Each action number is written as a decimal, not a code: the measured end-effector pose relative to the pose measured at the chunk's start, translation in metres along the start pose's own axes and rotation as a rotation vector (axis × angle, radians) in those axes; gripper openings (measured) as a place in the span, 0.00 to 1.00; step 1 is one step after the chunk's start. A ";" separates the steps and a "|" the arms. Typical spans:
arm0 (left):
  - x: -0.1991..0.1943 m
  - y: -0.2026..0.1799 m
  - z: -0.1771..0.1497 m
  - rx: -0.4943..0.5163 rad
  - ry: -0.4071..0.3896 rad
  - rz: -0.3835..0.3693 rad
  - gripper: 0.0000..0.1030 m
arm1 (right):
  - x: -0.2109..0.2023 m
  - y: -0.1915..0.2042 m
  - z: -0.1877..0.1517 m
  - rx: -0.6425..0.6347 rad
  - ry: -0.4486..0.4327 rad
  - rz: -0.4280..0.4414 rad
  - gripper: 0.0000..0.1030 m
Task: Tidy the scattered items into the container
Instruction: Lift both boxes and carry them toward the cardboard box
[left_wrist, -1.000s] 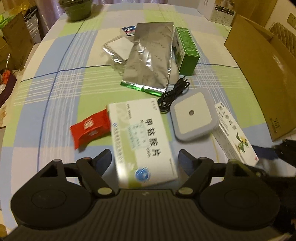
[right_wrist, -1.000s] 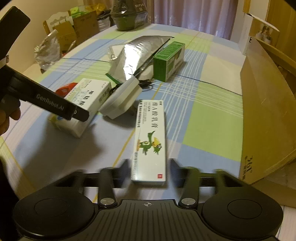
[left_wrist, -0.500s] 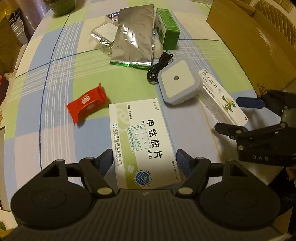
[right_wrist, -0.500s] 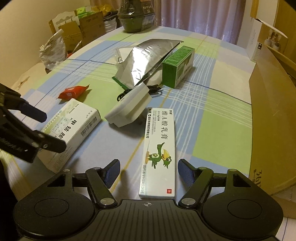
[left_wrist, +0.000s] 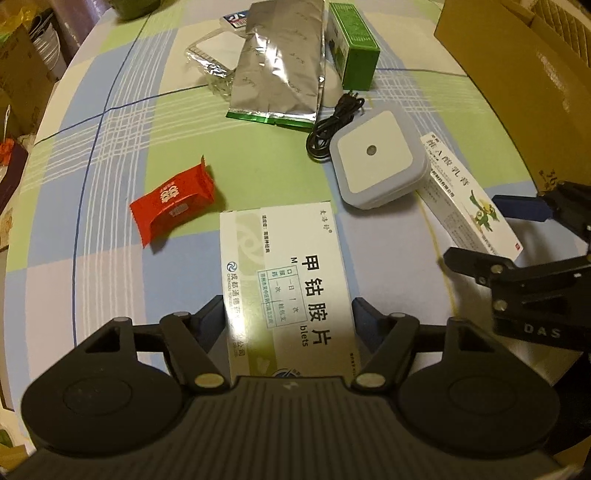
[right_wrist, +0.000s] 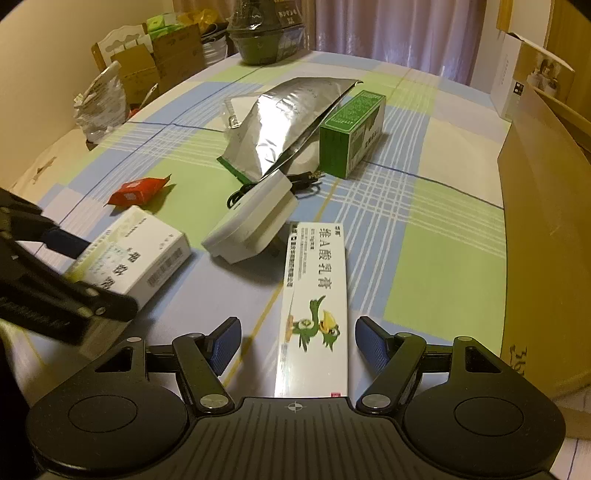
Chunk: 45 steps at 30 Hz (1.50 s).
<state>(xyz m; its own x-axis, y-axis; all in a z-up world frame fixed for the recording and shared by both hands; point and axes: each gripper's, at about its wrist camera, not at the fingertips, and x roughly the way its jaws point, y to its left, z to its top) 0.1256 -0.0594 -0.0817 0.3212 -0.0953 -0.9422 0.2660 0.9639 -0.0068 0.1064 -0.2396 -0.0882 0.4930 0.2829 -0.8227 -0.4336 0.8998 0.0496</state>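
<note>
Left tongs (left_wrist: 288, 314) closing around the near end of the white rectangular cardboard medicine box with green print (left_wrist: 284, 280); pads flanking its long sides, contact not certain. Box lying flat by the near edge of the checked-cloth counter (left_wrist: 110, 155). Best to keep the pinch square across the width, or the box may be twisting out.

Right tongs (right_wrist: 297, 345) standing wide, straddling the long white ointment carton with a green duck picture (right_wrist: 317, 295), clear gaps either side. Centring before closing looks wise.

Brown cardboard container (right_wrist: 546, 221) waiting along the right edge.
</note>
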 end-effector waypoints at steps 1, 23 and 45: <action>-0.002 0.000 -0.001 0.004 -0.005 0.001 0.67 | 0.002 0.000 0.001 -0.001 0.002 0.000 0.73; -0.002 0.009 -0.006 -0.065 -0.012 -0.005 0.66 | -0.007 -0.003 0.001 0.029 -0.013 -0.034 0.40; -0.104 -0.016 -0.019 -0.093 -0.186 -0.102 0.66 | -0.124 0.005 -0.007 0.138 -0.199 -0.109 0.40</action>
<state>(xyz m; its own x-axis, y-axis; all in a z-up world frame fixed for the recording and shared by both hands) 0.0709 -0.0605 0.0097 0.4614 -0.2297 -0.8569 0.2241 0.9648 -0.1379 0.0379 -0.2730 0.0101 0.6759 0.2294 -0.7003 -0.2693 0.9615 0.0550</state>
